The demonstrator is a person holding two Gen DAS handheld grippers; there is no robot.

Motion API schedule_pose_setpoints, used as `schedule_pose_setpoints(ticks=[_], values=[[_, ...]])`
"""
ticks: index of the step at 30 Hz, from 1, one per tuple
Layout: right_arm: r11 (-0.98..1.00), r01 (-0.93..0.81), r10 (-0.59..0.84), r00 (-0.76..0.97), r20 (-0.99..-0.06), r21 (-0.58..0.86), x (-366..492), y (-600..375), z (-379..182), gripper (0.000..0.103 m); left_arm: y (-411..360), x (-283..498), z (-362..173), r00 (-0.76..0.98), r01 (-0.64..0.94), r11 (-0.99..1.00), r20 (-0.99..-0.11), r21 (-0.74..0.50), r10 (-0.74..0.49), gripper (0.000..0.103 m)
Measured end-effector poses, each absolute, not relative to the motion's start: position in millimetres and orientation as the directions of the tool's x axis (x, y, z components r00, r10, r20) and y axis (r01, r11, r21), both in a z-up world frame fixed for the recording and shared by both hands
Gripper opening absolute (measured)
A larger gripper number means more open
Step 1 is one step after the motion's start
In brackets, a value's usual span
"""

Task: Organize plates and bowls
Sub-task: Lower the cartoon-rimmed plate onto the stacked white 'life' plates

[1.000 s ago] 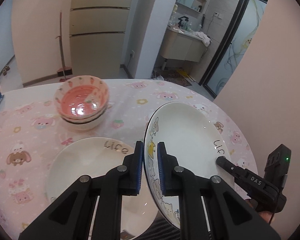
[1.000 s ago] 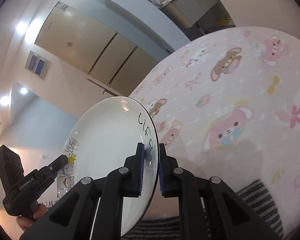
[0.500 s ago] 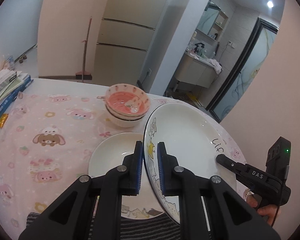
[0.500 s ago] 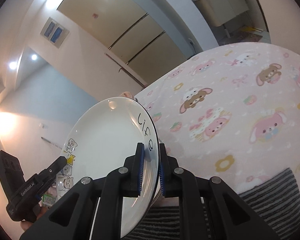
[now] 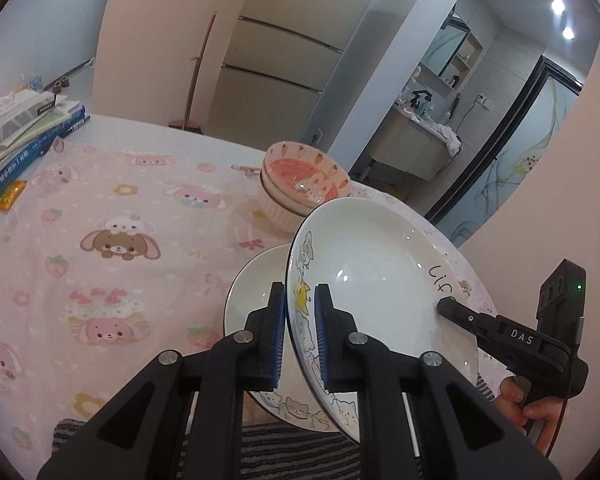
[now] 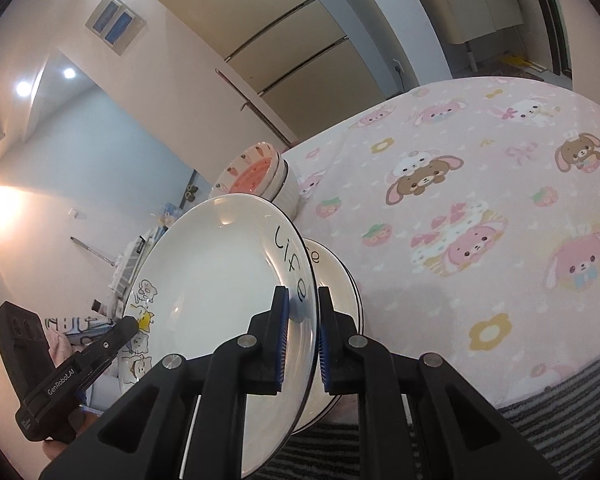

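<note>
A white plate (image 5: 374,280) with cartoon cats and "Life" lettering hangs tilted in the air, held at opposite rims. My left gripper (image 5: 300,312) is shut on its cat-printed rim. My right gripper (image 6: 302,314) is shut on the lettered rim of the same plate (image 6: 220,280). Just below it a second matching plate (image 5: 252,292) lies on the pink tablecloth; in the right wrist view this lower plate (image 6: 336,276) shows behind the held one. A stack of bowls (image 5: 300,184) with a pink strawberry bowl on top stands just beyond the plates, also seen as the bowl stack (image 6: 260,176).
A pile of books (image 5: 20,132) lies at the table's far left edge. The pink cartoon tablecloth (image 5: 112,240) stretches left of the plates. A striped mat (image 6: 560,392) lies at the near table edge. A hand (image 5: 528,404) grips the right tool's handle.
Both grippers carried the tilted plate across the table, over the lying plate. The bowl stack and lying plate slid rightward in the left wrist view; books came into sight.
</note>
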State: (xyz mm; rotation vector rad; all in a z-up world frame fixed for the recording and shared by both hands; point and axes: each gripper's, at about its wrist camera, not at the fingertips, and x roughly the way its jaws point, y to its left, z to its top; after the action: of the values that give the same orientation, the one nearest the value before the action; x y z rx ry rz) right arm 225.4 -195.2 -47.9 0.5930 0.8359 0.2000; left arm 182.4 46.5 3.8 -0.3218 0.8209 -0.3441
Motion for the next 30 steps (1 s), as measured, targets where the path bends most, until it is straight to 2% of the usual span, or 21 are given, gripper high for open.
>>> schedule_pose_setpoints(ticks=[15, 18, 23, 30], values=[[0.86, 0.062, 0.341, 0.668, -0.662, 0.506, 227.3, -189.1, -62.9, 0.015, 33.9, 197.9, -50.7, 0.535, 0.138, 0.933, -0.768, -0.332, -0.352, 0.011], [0.864, 0.065, 0.331, 0.675, -0.66, 0.499, 224.1, -190.8, -62.0, 0.015, 32.7, 200.2, -53.7, 0.519, 0.139, 0.927, -0.772, -0.348, -0.367, 0.011], [0.906, 0.05, 0.279, 0.676, -0.681, 0.421, 219.3, -180.2, -58.6, 0.015, 26.9, 198.0, -59.8, 0.512, 0.14, 0.943, -0.793, -0.302, -0.329, 0.012], [0.92, 0.059, 0.26, 0.647, -0.717, 0.387, 222.1, -179.3, -66.8, 0.015, 19.1, 197.2, -63.9, 0.513, 0.149, 0.959, -0.809, -0.243, -0.285, 0.013]])
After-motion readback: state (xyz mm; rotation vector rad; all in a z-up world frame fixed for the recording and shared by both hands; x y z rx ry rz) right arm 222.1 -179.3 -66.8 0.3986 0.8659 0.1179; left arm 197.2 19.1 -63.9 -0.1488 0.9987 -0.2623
